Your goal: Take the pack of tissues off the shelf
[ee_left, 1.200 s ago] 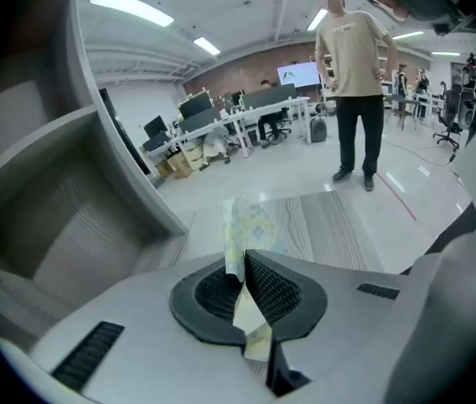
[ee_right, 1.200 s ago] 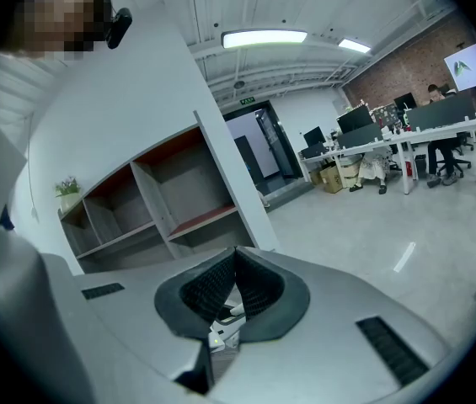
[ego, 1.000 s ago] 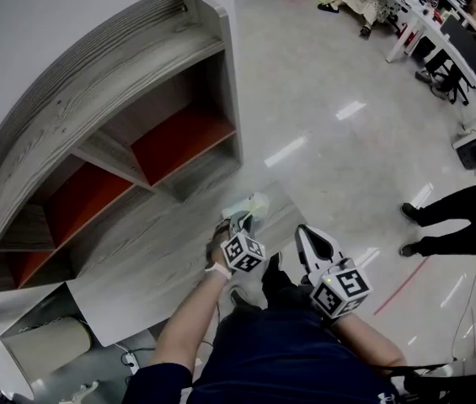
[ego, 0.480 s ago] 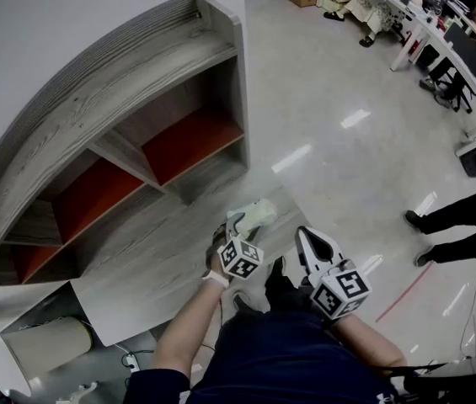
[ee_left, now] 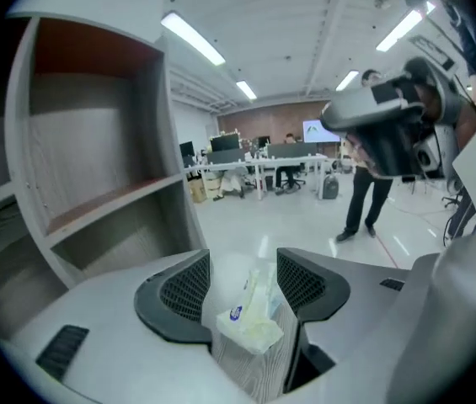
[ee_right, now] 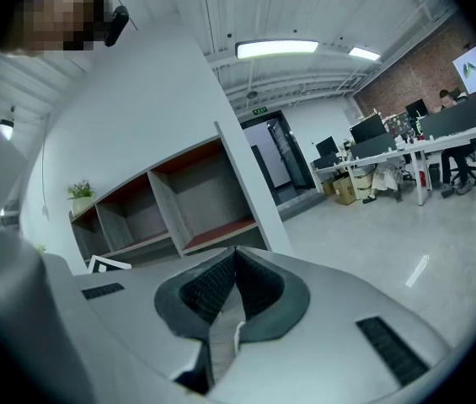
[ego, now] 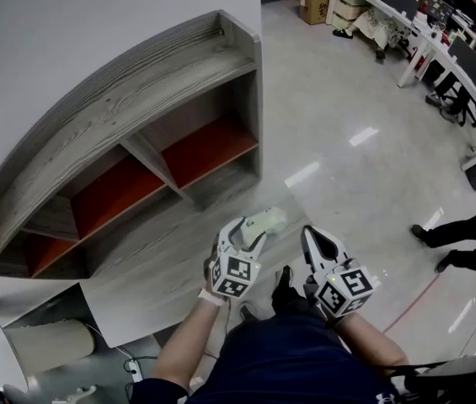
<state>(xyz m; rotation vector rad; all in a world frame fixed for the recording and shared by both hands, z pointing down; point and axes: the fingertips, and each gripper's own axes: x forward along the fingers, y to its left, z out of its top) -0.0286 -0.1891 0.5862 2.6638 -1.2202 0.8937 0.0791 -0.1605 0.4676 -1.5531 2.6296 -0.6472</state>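
The left gripper point(ee_left: 242, 263) has just been opening its jaws, which now stand wide and clear of the pack of tissues point(ee_left: 250, 320) lying between them on the wood-grain tabletop point(ego: 149, 263), off the shelf point(ego: 136, 129). Beside it, the right gripper point(ee_right: 236, 257) has its jaws pressed together, empty

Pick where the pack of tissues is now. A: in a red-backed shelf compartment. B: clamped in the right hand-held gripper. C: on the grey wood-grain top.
C: the pack of tissues lies on the wood-grain top, loose between the jaws of the left hand-held gripper, which have just been opening.
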